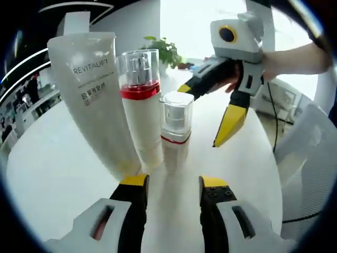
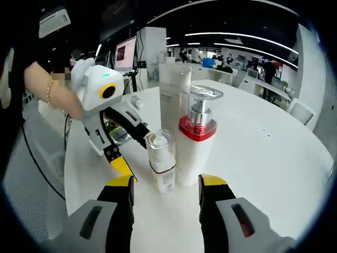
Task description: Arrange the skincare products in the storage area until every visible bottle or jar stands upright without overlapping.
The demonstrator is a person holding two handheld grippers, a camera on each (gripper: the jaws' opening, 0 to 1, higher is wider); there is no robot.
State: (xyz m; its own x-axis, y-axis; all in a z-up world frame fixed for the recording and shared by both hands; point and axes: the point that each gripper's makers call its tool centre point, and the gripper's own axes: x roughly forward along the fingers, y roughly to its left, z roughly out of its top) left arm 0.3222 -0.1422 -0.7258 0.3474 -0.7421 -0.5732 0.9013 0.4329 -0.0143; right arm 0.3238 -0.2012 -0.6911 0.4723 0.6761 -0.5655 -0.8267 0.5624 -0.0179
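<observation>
Left gripper view: small bottle (image 1: 176, 129) stands upright just beyond the left gripper (image 1: 174, 187), tall bottle (image 1: 142, 105) and tube (image 1: 95, 89) beside it. Both grippers' fingers gape wide, empty; the right gripper (image 2: 167, 185) faces the small bottle too.

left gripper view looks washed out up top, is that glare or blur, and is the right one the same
Left gripper view: a bright window blows out the background behind the tube; the bottles stay sharp. Right gripper view: dim room, ceiling strip lights, no washout; fisheye bends the table edge.
</observation>
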